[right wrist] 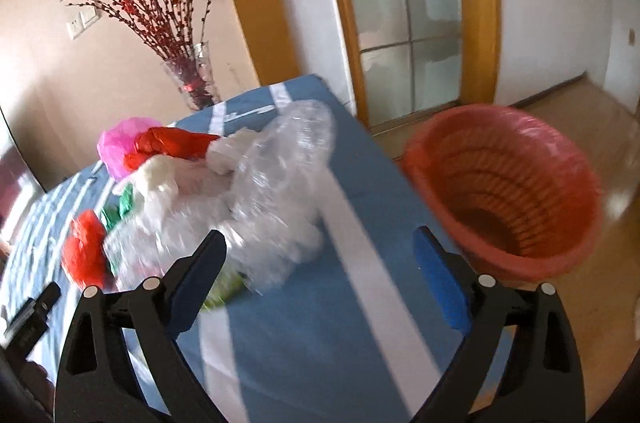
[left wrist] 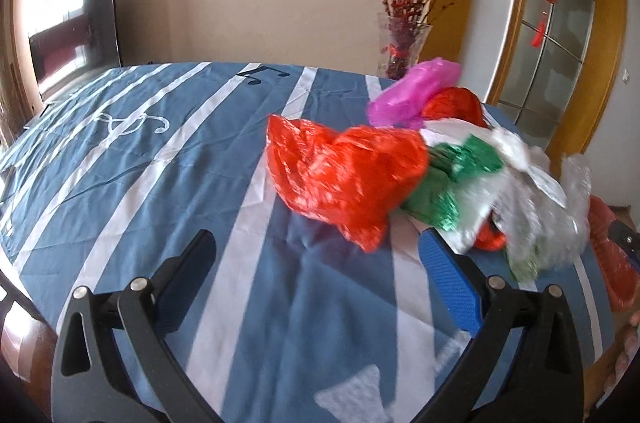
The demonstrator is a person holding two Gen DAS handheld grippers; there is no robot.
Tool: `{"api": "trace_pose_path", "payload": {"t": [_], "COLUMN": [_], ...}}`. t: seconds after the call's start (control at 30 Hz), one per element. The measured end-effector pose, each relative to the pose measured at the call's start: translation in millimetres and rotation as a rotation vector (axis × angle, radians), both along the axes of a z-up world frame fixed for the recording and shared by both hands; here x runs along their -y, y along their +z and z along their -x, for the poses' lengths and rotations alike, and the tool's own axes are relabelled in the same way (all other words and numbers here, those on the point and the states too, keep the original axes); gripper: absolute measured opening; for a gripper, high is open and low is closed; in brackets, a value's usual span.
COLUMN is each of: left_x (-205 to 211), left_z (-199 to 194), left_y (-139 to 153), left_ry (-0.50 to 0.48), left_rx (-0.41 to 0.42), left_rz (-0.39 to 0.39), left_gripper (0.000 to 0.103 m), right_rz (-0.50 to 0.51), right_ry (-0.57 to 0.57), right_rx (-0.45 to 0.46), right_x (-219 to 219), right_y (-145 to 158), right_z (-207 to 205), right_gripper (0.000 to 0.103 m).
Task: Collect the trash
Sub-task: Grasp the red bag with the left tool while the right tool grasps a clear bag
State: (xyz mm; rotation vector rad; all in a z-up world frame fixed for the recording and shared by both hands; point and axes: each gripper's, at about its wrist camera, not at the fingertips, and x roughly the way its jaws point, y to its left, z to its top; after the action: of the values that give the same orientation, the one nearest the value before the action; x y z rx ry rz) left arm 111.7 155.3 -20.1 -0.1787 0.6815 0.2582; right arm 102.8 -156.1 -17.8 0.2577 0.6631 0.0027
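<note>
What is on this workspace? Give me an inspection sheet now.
Surface: blue cloth with white stripes, creased.
Job's things: crumpled orange-red plastic bag, pink plastic bag, green foil wrapper and clear plastic wrap piled together; red woven plastic basket beside the table's edge, no trash visible inside.
Clutter: glass vase of red berry branches.
Grippers: left hand-held gripper open, empty; right hand-held gripper open, empty.
Cables: nothing seen.
Surroundings: dark television screen, wood-framed glass door.
</note>
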Motion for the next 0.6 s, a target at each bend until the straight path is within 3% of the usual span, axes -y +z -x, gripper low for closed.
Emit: {"api": "trace_pose_path", "payload": {"t": [0.2, 0.33, 0.47, 0.6], "left_x": [-8.6, -9.7, -7.4, -5.3], "left_z": [-21.0, -34.7, -47.5, -60.5], "left_y": [-1.3, -3.6, -7.8, -11.7], "left_ry": [-0.014, -0.033, -0.047, -0.052], "left_rx": [-0.002, -0.011, -0.030, -0.055], "left_rz": [0.001, 0.014, 0.017, 0.010], "left_gripper": [0.099, 0.099, 0.099, 0.099], "right_rz": [-0.033, -0.045, -0.017, 0.003], "right_ry": [0.025, 0.082, 0.093, 0.078], "right_rx": [-0.069, -0.138, -0.131, -0.106], "right_x": [-13.2, -20.7, -17.7, -7.0], "right_y": [-12.5, -27.3, -28.9, -23.0], "right_z": [-39.1, -47.7, -40.5, -34.1], "right_gripper": [0.079, 0.050, 0.021, 0.013]}}
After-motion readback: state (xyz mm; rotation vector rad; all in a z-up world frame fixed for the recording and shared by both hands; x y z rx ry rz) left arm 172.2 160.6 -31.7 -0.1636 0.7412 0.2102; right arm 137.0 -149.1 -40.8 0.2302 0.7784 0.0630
